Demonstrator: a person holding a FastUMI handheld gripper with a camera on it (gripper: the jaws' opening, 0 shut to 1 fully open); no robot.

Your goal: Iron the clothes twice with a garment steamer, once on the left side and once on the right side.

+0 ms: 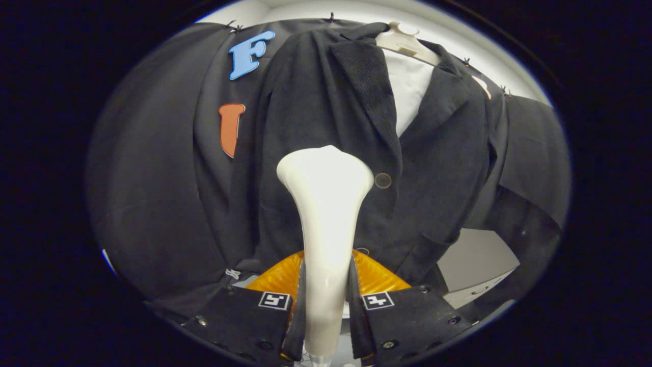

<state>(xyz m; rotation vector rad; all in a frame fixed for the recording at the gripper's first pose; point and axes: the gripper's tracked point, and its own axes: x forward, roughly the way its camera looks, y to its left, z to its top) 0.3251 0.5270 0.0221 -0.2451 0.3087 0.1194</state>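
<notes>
Tongs [326, 300] clamped on white garment steamer [326, 204] handle; head at 12 o'clock, against dark jacket [316, 102].

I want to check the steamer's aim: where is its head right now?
In the gripper view, the steamer is clamped between the gripper fingers, its head against the dark jacket front, just beside the button.

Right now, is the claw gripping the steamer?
Touching. The gripper view shows the white steamer standing between the claw, both fingers pressed against its handle with no gap, ahead of the dark jacket.
</notes>
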